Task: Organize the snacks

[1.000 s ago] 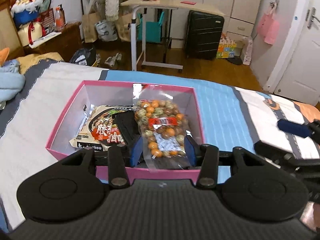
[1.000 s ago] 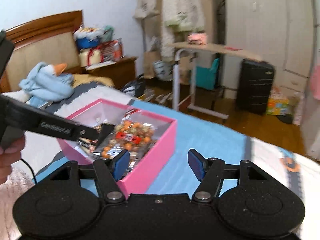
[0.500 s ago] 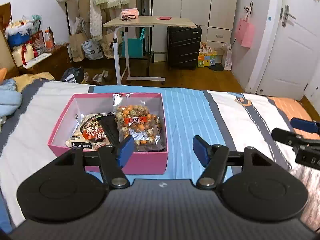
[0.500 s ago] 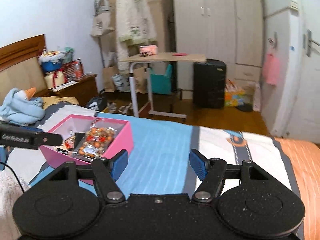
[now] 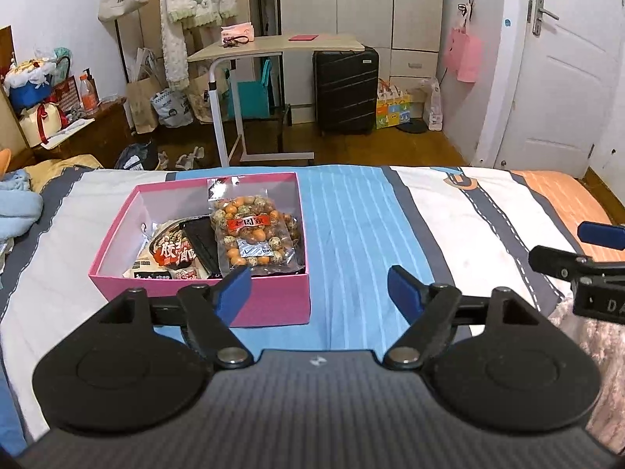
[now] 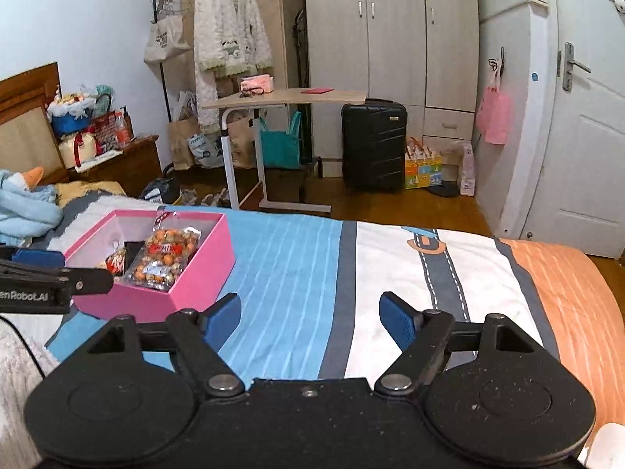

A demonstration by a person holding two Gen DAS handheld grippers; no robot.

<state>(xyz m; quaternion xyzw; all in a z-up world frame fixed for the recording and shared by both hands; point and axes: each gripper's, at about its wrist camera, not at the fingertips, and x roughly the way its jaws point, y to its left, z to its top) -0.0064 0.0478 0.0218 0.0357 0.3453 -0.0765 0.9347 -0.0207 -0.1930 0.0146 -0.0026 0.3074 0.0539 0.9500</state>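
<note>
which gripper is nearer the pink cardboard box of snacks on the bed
Left. The left gripper hangs just off the pink cardboard box, at its near right corner; the right gripper is farther right, over bare bedspread.

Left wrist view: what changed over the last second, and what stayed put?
The left gripper let go of the clear bag of nuts, its jaws just opening, and backed away from the pink box. The right gripper pulled back too, empty. Box and snacks stayed put.
</note>
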